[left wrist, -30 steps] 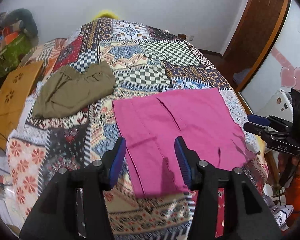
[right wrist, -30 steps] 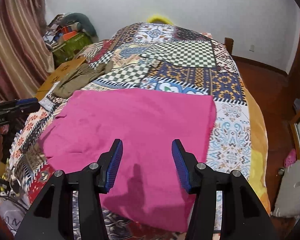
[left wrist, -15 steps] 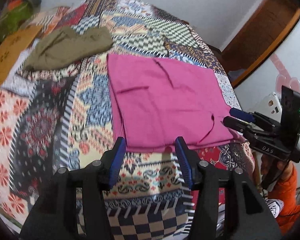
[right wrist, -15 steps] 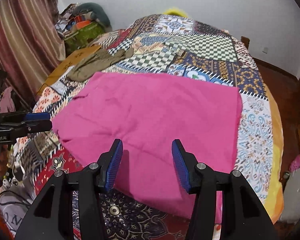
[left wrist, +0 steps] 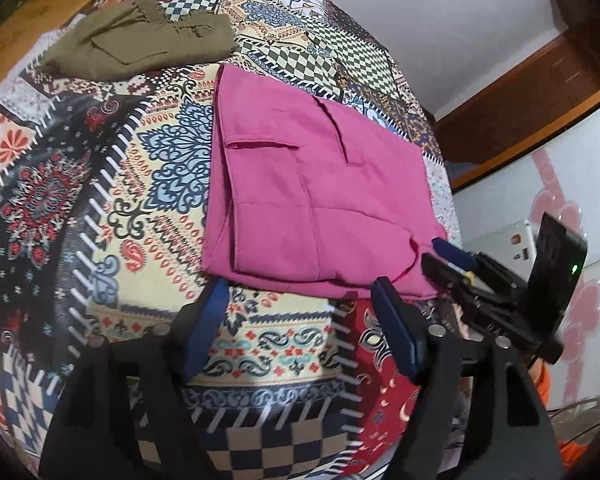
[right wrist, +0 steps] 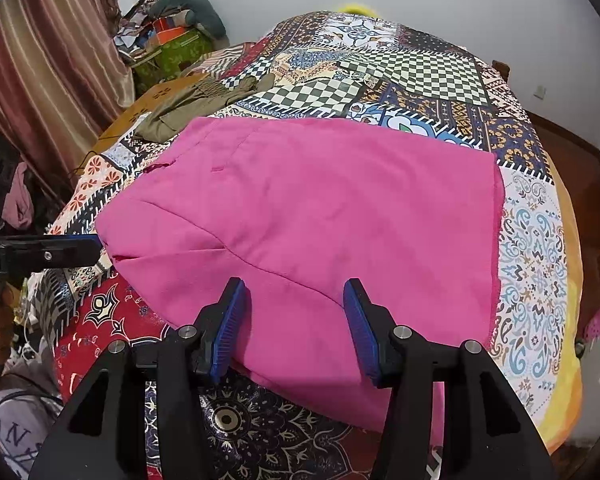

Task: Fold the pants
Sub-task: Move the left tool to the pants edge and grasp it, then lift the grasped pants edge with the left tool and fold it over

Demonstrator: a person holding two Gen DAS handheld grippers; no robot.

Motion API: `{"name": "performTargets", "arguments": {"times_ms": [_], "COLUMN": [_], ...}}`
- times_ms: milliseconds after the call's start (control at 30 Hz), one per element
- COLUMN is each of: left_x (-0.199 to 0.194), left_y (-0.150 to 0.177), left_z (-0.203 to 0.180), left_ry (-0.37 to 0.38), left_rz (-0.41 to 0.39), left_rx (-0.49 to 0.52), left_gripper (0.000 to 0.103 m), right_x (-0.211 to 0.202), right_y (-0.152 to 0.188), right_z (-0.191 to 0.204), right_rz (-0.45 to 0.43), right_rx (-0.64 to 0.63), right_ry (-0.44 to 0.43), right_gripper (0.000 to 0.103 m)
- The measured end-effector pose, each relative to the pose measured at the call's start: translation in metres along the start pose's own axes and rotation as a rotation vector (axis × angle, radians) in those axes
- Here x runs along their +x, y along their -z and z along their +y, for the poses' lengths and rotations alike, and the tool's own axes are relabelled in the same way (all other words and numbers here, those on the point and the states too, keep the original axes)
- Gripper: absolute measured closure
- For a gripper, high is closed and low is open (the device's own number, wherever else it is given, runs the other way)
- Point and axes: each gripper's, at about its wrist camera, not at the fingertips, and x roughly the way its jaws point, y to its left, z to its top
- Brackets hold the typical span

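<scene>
From the left wrist, the pink pants (left wrist: 324, 200) lie folded flat on the patchwork bedspread (left wrist: 140, 184). The left gripper (left wrist: 300, 300) hangs just short of their near edge; its jaws have just been opening and stand wide with only bedspread between them. Olive trousers (left wrist: 140, 36) lie well apart, farther up the bed. The right gripper (left wrist: 452, 256) reaches the pants' right corner.

From the right wrist, the right gripper (right wrist: 294, 304) hovers over the pants' (right wrist: 320, 216) near edge, jaws partly apart, gripping nothing. The left gripper (right wrist: 60, 250) shows at the left. A pile of clutter (right wrist: 168, 36) sits by the striped curtain (right wrist: 40, 60).
</scene>
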Motion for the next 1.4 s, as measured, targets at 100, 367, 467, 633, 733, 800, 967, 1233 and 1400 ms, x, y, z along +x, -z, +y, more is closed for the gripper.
{"name": "performTargets", "arguments": {"times_ms": [100,367,467,633,733,800,967,1233,1400], "left_x": [0.005,0.022,0.025,0.033,0.033,0.031,0.019,-0.01,-0.027], "left_y": [-0.005,-0.028,-0.035,-0.043,-0.044,-0.044,-0.042,-0.029,-0.02], "left_z": [0.001,0.001,0.001,-0.001,-0.001,-0.002,-0.006,-0.021,-0.025], "left_ry": [0.008,0.063,0.063,0.036,0.022,0.006,-0.057,-0.22,-0.271], "left_rz": [0.004,0.006,-0.005,-0.015,-0.028,-0.047,-0.107,-0.223,-0.27], "left_rx": [-0.006,-0.057,-0.06,-0.036,-0.014,0.004,0.056,0.217,0.293], "left_gripper": [0.03,0.029,0.03,0.064,0.072,0.075,0.078,0.079,0.08], "right_x": [0.0,0.002,0.002,0.003,0.004,0.004,-0.001,0.025,0.056], "right_y": [0.001,0.001,0.001,0.001,-0.001,-0.005,-0.024,-0.063,-0.066], "right_z": [0.002,-0.002,-0.003,-0.004,-0.005,-0.008,-0.001,0.027,0.049], "right_rz": [0.0,0.0,0.001,0.004,0.013,0.026,0.002,0.005,0.109], "right_rx": [-0.002,0.005,0.009,0.013,0.016,0.036,0.023,-0.052,-0.112], "right_ry": [0.0,-0.016,-0.024,-0.03,-0.035,-0.056,-0.072,-0.065,-0.095], "right_gripper": [0.056,0.056,0.056,0.055,0.054,0.054,0.054,0.054,0.054]}}
